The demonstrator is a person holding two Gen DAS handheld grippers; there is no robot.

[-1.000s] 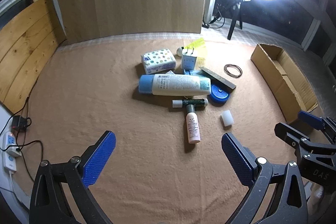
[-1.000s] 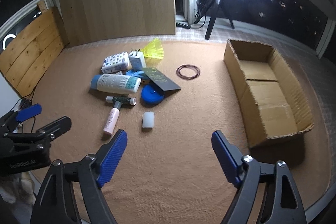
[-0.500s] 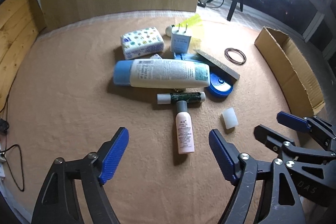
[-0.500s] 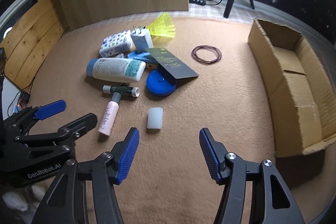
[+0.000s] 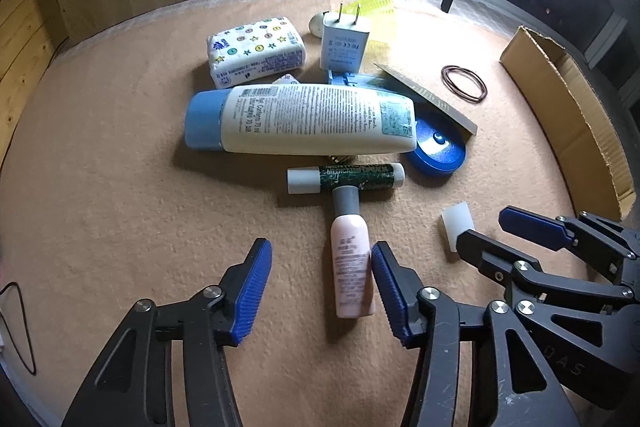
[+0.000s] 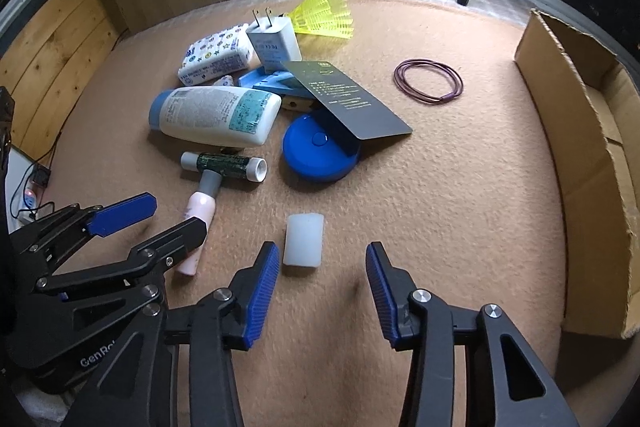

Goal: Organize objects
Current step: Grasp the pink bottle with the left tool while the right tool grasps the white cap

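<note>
Both tongs point steeply down at the tan felt mat (image 5: 100, 187).

My left gripper (image 5: 320, 291): jaws about half apart and just been closing. The small pink bottle (image 5: 351, 267) lies between them, hard against the right pad; I cannot tell whether that pad touches it. The left pad stands clear, so nothing is gripped.

My right gripper (image 6: 320, 291): jaws likewise half apart, just been closing. The white translucent cap (image 6: 303, 239) lies on the mat just beyond the left pad's tip, not gripped. In the left wrist view this gripper sits at the right, near the cap.

The pile, from near to far:
- pink bottle, grey cap pointing away, butting against a dark green lip-balm tube (image 5: 346, 178) that lies crosswise
- large white lotion bottle (image 5: 304, 119) with a blue cap at its left end, on its side
- round blue case (image 6: 320, 155) right of the lotion, with a dark card (image 6: 344, 99) leaning across it
- flat blue item (image 6: 268, 83) under the card's far end; I cannot make out what it is
- patterned tissue pack (image 5: 254, 51) far left
- white wall charger (image 5: 346, 41) standing with prongs up
- yellow shuttlecock (image 6: 324, 13) behind the charger

A loop of brown cord (image 6: 428, 81) lies by itself to the right of the pile. The open cardboard box (image 6: 580, 155) runs along the mat's right side, well apart from the pile.
</note>
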